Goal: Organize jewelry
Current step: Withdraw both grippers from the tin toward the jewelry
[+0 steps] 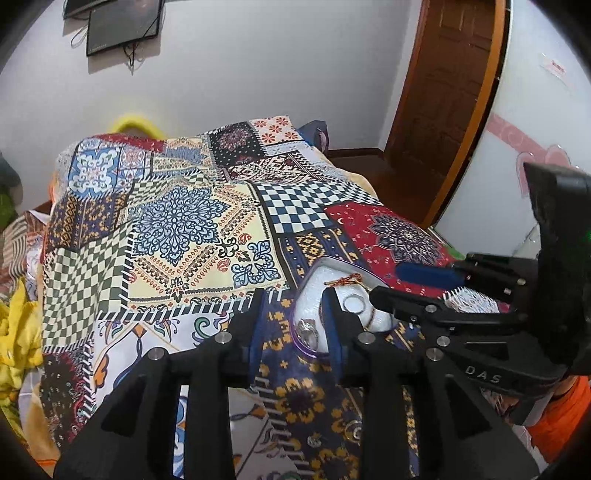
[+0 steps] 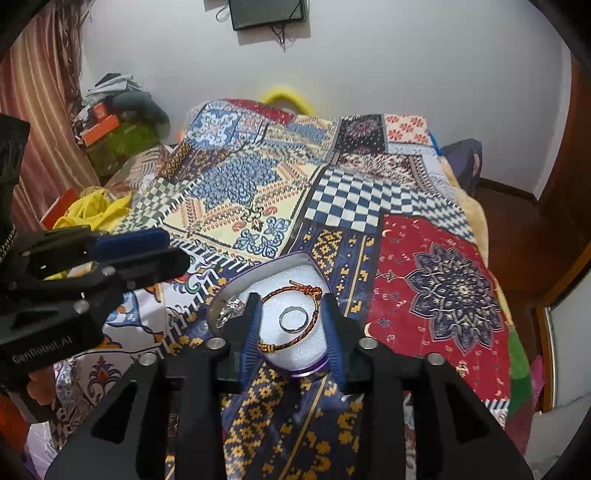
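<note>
Two grippers' jaws spread, patchwork bedspread (image 2: pixel 258 192), purple jewelry box (image 2: pixel 291 295) on it, white wall (image 2: pixel 369 66), wooden door (image 1: pixel 443 92).

Bed's got a busy patchwork-print bedsheet (image 2: pixel 280 192) over it. Crumpled yellow cloth (image 2: pixel 92 210) sits off its left edge, a yellow foam ring (image 2: pixel 284 96) pokes up behind the far edge, dark flat screen (image 2: pixel 267 13) on the white wall, brown wooden door (image 1: pixel 443 92) off right.

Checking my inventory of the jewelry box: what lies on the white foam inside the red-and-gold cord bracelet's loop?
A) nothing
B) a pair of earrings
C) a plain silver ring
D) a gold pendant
C: in the right wrist view a plain silver ring sits on the foam, encircled by the cord bracelet.
</note>
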Tool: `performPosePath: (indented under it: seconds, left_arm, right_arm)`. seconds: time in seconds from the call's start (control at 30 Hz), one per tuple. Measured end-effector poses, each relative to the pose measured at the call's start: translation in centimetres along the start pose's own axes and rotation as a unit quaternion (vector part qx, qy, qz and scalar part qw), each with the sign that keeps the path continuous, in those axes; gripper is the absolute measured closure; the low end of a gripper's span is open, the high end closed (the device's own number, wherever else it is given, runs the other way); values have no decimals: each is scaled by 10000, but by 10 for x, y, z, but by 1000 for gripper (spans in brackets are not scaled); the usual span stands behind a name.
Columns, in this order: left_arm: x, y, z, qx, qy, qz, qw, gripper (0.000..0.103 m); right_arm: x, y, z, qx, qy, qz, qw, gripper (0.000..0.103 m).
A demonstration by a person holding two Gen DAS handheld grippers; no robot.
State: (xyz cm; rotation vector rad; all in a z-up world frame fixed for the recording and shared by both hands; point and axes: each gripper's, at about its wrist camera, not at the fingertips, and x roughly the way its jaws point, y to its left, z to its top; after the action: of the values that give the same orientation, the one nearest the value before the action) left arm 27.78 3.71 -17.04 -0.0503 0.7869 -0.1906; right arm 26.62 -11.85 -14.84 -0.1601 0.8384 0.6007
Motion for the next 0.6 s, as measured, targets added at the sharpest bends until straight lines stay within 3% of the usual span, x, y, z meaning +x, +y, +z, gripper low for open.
performPosePath:
  seconds: [0.17,0.6]
  left_arm:
    - [-22,-10,-4,87,-105,12,9999,66]
    - [-76,-18,-28,35,-193,105,9998,62]
  right_arm:
    - [-26,5,-1,-20,-237,-120,9996,63]
    - [-70,26,-18,3,-525,-155,9985,63]
